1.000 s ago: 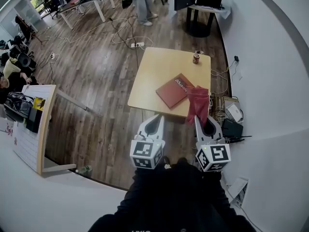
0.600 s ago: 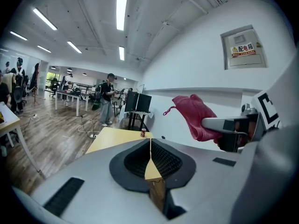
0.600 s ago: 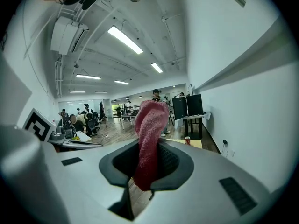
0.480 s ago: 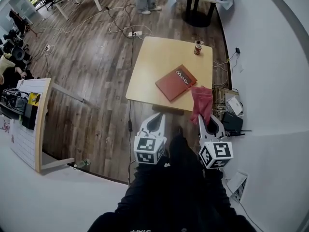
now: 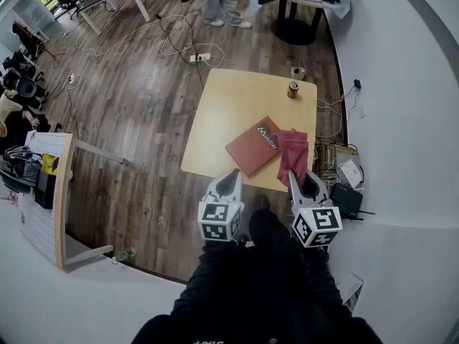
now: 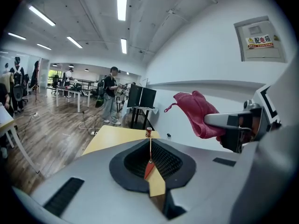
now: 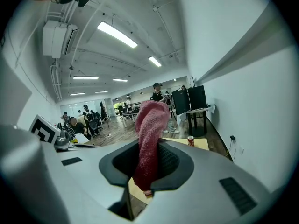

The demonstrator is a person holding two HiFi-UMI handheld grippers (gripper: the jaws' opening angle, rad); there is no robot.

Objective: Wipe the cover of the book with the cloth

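Cloth (image 5: 292, 151), soft and limp, droops from the right tool (image 5: 299, 180), clamped at one end; the left tool (image 5: 229, 178) is closed and empty. Book (image 5: 251, 146) looks stiff.

Operator wears a black long-sleeved top (image 5: 244, 296), dark fabric filling the lower head view. The left gripper (image 5: 231, 175) and right gripper (image 5: 292, 175) have light grey moulded shells, tapering jaws, and black ribbed padding set in a dark recess. Each carries a cube (image 5: 219, 223) faced with black-and-white square markers.
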